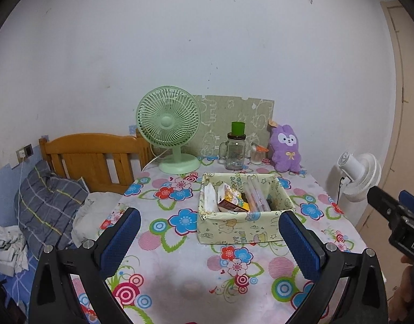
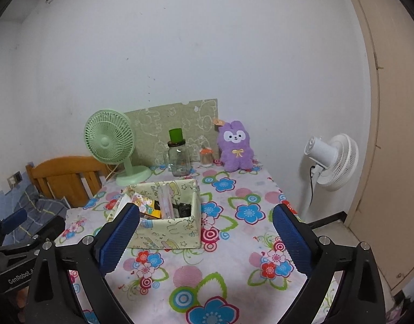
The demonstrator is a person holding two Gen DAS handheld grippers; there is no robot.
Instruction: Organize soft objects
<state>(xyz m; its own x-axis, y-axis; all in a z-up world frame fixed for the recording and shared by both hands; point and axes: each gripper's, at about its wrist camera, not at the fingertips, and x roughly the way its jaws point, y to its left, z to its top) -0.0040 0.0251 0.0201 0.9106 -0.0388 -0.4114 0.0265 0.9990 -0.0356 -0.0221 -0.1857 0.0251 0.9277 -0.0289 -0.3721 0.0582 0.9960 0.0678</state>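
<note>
Right wrist: purple plush rabbit (image 2: pixel 236 145) sits upright, facing the camera.

Ahead of your left tool (image 1: pixel 209 232) the fabric box (image 1: pixel 244 232) sits on the surface (image 1: pixel 180 283). Behind it, at the wall: desk fan (image 1: pixel 169 132) left, jar (image 1: pixel 235 151) centre, plush rabbit (image 1: pixel 285 148) right. Bed (image 1: pixel 44 208) lies left.

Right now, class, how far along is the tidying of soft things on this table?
Done: the purple plush rabbit sits upright at the back beside the glass jar. In hand: nothing; the left gripper and right gripper are open and empty. Left: perhaps nothing; no other soft thing shows outside the fabric box.
</note>
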